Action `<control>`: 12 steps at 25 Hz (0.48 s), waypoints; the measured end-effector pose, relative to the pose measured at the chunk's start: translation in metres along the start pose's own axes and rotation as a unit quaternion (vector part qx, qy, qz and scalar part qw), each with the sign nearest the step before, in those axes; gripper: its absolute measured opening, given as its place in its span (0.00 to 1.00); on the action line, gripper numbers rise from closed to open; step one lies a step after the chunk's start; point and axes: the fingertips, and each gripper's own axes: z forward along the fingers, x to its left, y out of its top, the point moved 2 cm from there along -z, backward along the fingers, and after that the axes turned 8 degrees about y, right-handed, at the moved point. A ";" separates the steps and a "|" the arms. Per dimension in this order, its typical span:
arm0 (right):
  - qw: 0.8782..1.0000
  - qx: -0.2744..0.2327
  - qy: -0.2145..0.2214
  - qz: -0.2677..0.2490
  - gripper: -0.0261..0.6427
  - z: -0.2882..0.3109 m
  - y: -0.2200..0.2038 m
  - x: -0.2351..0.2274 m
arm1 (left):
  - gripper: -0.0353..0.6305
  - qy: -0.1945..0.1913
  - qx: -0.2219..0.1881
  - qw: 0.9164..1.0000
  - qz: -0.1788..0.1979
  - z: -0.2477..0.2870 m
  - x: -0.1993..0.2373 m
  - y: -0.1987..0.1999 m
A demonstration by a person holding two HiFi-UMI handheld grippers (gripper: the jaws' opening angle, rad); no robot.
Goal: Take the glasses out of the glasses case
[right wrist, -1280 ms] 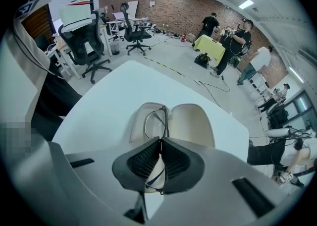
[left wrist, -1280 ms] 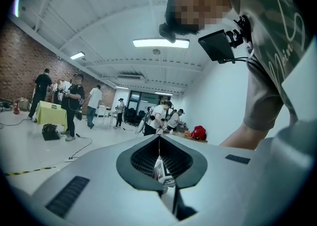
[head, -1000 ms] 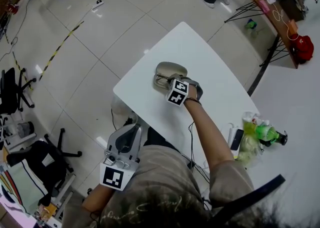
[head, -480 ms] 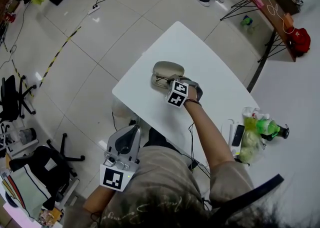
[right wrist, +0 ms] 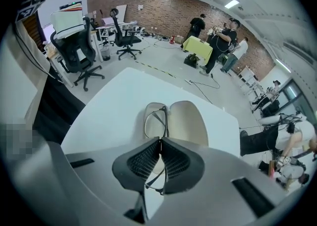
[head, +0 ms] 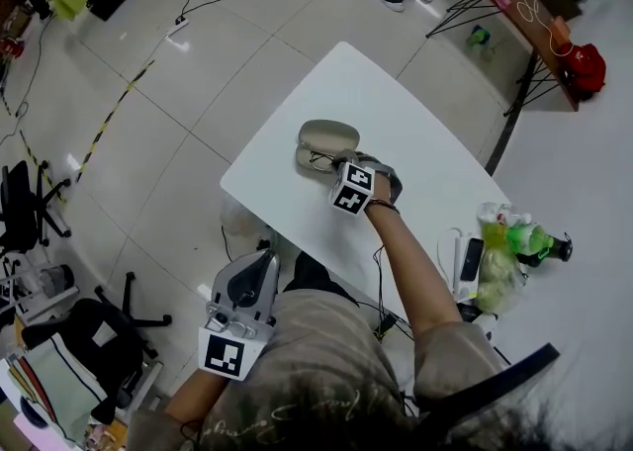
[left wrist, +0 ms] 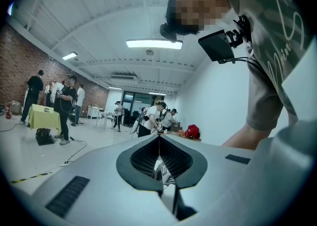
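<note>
head view: over the last second almost nothing has moved. the right gripper [head: 333, 161] stays at the open case [head: 329, 133] on the white table [head: 415, 133], and the glasses [head: 316, 156] have not left the case. the left gripper [head: 265, 261] remains low by the person's lap, well apart from the work. judgement: the grasp is made but the lift-out is not yet under way.

left gripper view: the tongs are pressed together with nothing between them, pointing up into the room, away from the table.

right gripper view: the tongs are pinching the thin dark frame of the glasses [right wrist: 159, 118]. the frame runs from the pads forward into the left shell of the case [right wrist: 190, 121], so the glasses still lie partly in it.

materials: the case is a smooth beige oval clamshell, both halves lying open side by side. the glasses are slender dark wire with clear lenses, and likely to flex or slip. the pads are dark and ribbed. the table is plain, smooth and round-cornered.
</note>
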 end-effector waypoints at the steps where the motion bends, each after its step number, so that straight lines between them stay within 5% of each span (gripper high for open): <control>1: 1.000 -0.001 0.001 0.007 0.08 0.000 -0.001 0.001 | 0.07 -0.002 0.000 1.000 -0.002 0.000 0.001 0.000; 12: 0.999 0.011 -0.001 0.038 0.08 -0.011 -0.004 0.018 | 0.07 -0.034 -0.012 0.999 -0.015 0.002 0.012 0.007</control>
